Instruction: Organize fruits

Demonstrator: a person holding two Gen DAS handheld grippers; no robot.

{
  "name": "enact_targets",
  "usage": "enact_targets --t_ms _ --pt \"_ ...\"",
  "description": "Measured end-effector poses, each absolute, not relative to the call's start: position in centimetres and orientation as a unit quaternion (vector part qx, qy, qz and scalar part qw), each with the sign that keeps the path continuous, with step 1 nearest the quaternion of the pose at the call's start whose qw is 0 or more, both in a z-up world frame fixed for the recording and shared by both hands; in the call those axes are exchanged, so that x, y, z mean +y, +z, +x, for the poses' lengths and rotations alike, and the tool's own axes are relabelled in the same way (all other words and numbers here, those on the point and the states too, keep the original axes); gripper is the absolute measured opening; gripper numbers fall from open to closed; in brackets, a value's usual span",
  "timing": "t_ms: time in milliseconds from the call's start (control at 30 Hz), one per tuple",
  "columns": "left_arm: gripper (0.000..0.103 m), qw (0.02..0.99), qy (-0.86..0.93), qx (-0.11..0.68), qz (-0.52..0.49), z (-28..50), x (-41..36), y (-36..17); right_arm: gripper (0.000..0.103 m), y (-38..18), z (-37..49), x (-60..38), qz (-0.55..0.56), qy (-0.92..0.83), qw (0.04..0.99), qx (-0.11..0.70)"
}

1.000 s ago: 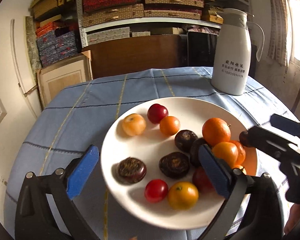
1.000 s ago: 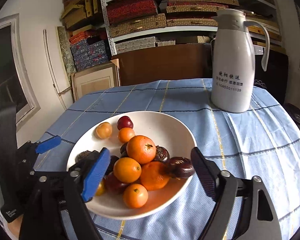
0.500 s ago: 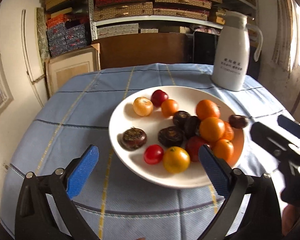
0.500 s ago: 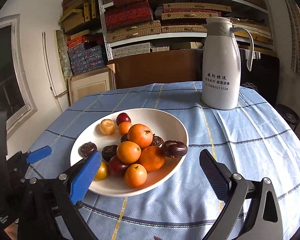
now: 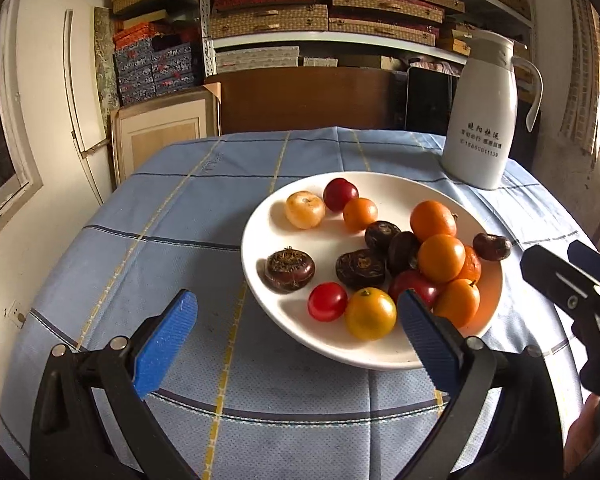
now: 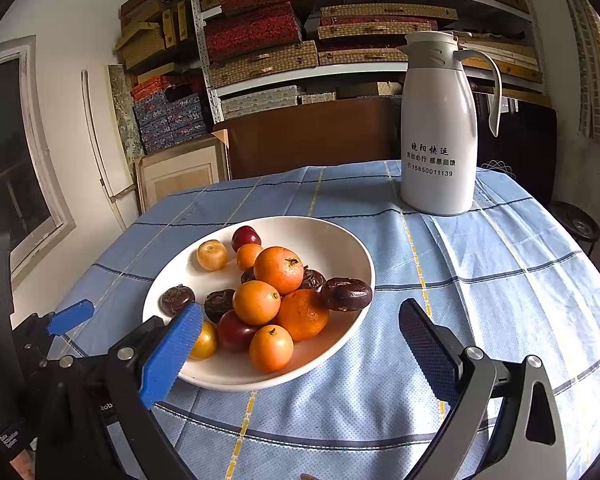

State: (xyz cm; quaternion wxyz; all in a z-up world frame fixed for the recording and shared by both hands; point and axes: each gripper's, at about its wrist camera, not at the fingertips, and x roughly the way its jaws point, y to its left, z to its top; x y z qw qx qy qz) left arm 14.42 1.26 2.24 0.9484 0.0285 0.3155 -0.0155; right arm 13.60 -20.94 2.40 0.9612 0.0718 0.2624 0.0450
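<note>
1. Two grippers hang short of the fruit, both with jaws spread wide and nothing between them. The right gripper (image 6: pixel 300 344) has just been opening its jaws to full width; it sits low at the near rim of the wide white ceramic plate (image 6: pixel 328 236), blue pad on one side, dark pad over the cloth on the other.
2. The left gripper (image 5: pixel 296 340) faces the plate's near-left rim, its jaws gaping, no fruit touched. I judge both are drawn back to survey before a pick.
3. All the fruit lies on the plate, which stands on the round table under a light blue checked tablecloth (image 5: pixel 172 216).
4. Orange citrus is heaped on the plate's right half, presumably gathered as one group: four small oranges (image 6: pixel 279 269) show clearly, a fifth sits apart by the far rim.
5. Five dark brown water chestnuts (image 5: pixel 289 269) can be counted; one perches on the right rim (image 6: pixel 346 293), likely to roll off if nudged.
6. Three red round fruits (image 5: pixel 327 301) are scattered, one half buried under the oranges.
7. Two yellow round fruits appear, one pale at the far left (image 5: pixel 305 209), one deep yellow near the front (image 5: pixel 370 313).
8. One tall white thermos jug (image 6: pixel 438 132) stands well apart at the table's far right.
</note>
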Motion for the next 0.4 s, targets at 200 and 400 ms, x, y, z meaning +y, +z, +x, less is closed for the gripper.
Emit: enact_targets --t_ms 200,400 --pt "0.098 0.948 -0.020 0.316 0.039 14.55 0.97 2.38 0.099 2.37 13.51 -20.90 0.068 0.044 0.962 0.262" --pt "0.098 0.947 -0.014 0.319 0.037 14.76 1.19 2.35 0.099 2.24 13.45 -20.77 0.065 0.044 0.962 0.262"
